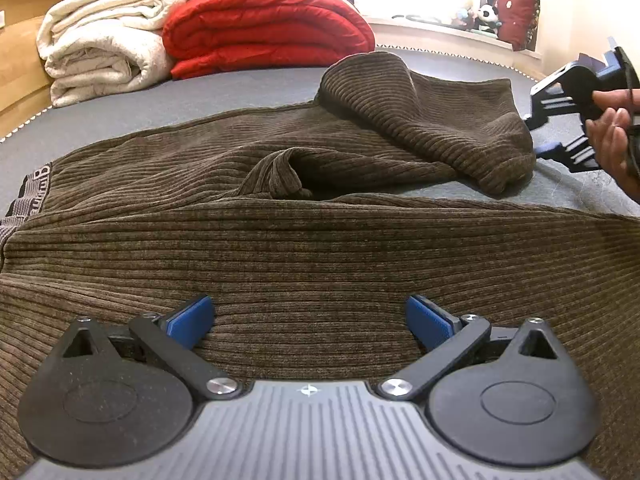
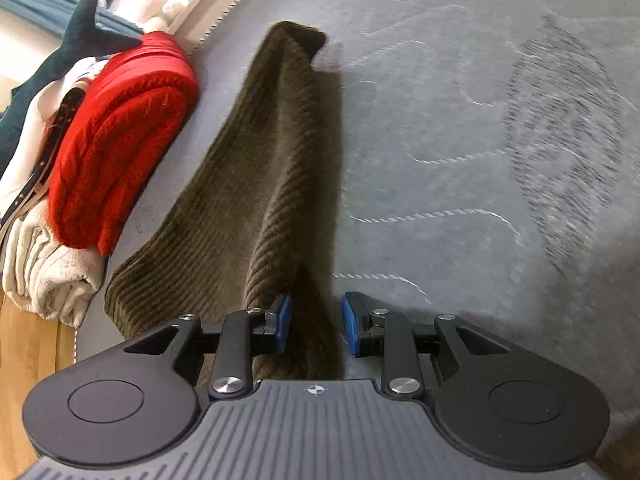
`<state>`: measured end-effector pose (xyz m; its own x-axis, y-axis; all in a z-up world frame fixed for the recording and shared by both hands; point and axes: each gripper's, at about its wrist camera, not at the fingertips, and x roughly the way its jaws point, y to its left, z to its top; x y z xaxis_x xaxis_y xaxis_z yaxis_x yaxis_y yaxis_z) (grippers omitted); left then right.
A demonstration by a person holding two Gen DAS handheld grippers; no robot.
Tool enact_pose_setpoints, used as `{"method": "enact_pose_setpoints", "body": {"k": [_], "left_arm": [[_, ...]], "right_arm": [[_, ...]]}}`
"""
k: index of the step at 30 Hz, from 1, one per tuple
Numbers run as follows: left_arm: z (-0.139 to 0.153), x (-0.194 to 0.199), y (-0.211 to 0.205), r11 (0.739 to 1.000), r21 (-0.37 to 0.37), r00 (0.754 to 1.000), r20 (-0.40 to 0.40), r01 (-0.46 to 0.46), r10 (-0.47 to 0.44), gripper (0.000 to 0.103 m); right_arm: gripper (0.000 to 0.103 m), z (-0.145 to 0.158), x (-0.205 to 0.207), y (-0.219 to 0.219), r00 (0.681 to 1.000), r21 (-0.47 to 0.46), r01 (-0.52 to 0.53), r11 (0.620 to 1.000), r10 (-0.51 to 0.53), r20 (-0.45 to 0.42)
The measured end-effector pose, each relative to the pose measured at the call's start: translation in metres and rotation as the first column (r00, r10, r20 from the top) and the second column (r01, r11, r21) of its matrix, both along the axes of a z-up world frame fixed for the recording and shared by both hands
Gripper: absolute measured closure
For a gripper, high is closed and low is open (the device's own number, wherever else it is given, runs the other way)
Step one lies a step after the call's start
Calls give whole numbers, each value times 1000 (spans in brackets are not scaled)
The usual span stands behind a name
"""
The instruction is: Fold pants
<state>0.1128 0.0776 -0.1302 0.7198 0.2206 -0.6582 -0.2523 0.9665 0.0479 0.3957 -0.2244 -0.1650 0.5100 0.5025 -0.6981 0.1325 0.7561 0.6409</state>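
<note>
Dark brown corduroy pants (image 1: 304,248) lie spread on a grey mattress (image 1: 240,84). The waistband with a patterned elastic (image 1: 28,196) is at the left. One leg end (image 1: 432,120) is folded back and bunched at the far right. My left gripper (image 1: 310,320) is open, low over the near leg. My right gripper (image 2: 316,322) is open, its jaws on either side of the edge of a pant leg (image 2: 264,176) that stretches away from it. The right gripper also shows in the left wrist view (image 1: 576,108), held by a hand beside the bunched leg end.
A red quilt (image 1: 264,28) and a white blanket (image 1: 100,40) are stacked at the far edge of the mattress, next to a wooden frame (image 1: 20,32). Both also show in the right wrist view, red (image 2: 120,140) above white (image 2: 52,272). Grey mattress (image 2: 480,120) extends right of the leg.
</note>
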Motion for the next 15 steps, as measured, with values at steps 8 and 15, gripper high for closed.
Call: {"method": "enact_pose_setpoints", "body": {"k": [8,15], "left_arm": [[-1,0,3,1000,-10,1000,2,1,-1,0],[-1,0,3,1000,-8,1000,2,1,-1,0]], "right_arm": [[74,-1,12,11,998,46,-62,997,61,24],[96,48,11,-7,980,172,-72,982,38,194]]}}
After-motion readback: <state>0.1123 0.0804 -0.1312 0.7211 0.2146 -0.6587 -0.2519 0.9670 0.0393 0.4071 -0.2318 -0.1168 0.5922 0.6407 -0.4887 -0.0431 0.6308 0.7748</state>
